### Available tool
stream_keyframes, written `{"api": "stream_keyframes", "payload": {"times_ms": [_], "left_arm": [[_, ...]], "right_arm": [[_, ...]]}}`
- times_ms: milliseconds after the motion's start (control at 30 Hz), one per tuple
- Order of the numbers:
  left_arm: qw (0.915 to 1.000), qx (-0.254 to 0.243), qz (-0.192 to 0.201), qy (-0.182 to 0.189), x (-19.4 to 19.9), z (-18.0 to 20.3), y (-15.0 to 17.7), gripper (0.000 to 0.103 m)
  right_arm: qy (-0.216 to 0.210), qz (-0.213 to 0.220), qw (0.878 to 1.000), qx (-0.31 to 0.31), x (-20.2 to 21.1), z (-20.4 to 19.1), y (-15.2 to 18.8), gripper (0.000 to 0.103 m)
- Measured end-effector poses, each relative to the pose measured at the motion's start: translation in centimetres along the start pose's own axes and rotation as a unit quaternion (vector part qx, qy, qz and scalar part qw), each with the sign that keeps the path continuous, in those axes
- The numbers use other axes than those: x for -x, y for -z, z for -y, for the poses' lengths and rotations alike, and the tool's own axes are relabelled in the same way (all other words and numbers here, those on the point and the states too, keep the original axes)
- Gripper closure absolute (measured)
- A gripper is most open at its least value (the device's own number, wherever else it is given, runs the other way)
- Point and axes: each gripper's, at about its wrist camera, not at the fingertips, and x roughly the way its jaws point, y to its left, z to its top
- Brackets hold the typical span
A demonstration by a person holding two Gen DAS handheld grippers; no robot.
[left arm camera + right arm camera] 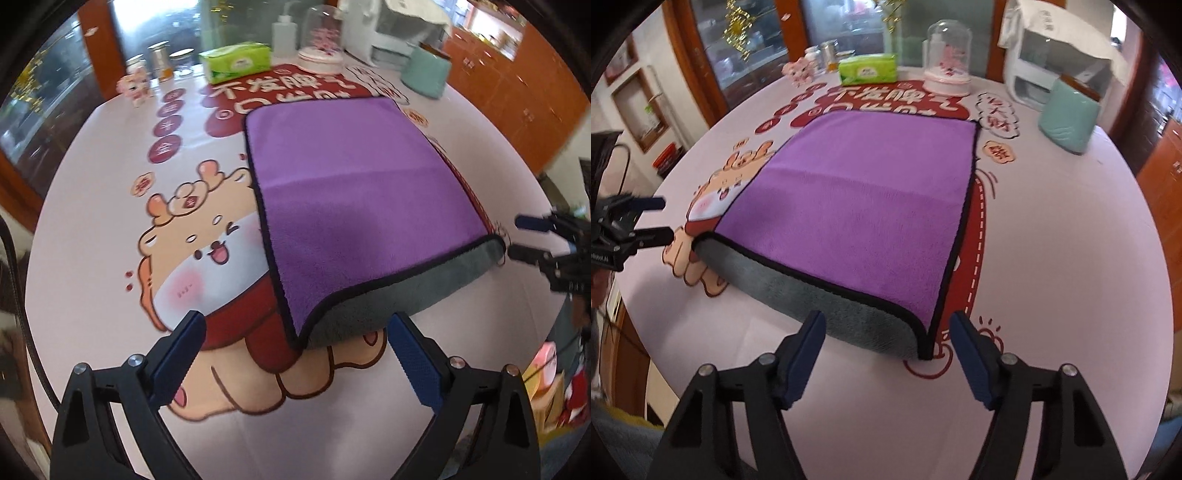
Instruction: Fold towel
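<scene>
A purple towel [354, 184] with a grey underside and black trim lies folded on the printed tablecloth; it also shows in the right wrist view [857, 199]. The grey fold edge faces me. My left gripper [295, 332] is open, its jaws either side of the towel's near left corner, just short of it. My right gripper [888, 332] is open around the near right corner. Each gripper shows in the other's view: the right gripper [517, 236] at the right corner, the left gripper [663, 218] at the left corner.
At the table's far side stand a green tissue pack [868, 68], a glass dome on a white base [947, 59], a teal roll [1067, 118], a white appliance [1049, 62], jars [160, 61] and a pink figurine [135, 86]. Wooden cabinets [517, 88] lie beyond.
</scene>
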Motion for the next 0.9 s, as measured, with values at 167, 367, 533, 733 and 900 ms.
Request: {"api": "stream_keyframes", "payload": {"times_ms": [167, 367, 533, 733, 900], "left_arm": [[0.9986, -0.034, -0.016, 0.038, -1.3, 0.2, -0.7, 0.008], [0.9959, -0.063, -0.037, 0.053, -2.8, 0.6, -1.3, 0.014], [0.993, -0.074, -0.051, 0.077, -3.5, 0.7, -1.7, 0.026], [0.9897, -0.093, -0.055, 0.094, -3.6, 1.5, -2.0, 0.03], [0.9879, -0.098, -0.067, 0.099, -4.1, 1.7, -2.2, 0.044]], "right_arm": [[-0.024, -0.022, 0.999, 0.03, -1.7, 1.0, -0.3, 0.05], [-0.047, -0.041, 0.997, 0.049, -2.8, 1.8, -0.7, 0.059], [-0.055, -0.054, 0.995, 0.056, -3.4, 2.4, -0.6, 0.067], [-0.065, -0.061, 0.993, 0.071, -3.6, 2.4, -0.2, 0.073], [-0.075, -0.063, 0.992, 0.078, -3.5, 2.2, 0.1, 0.081]]}}
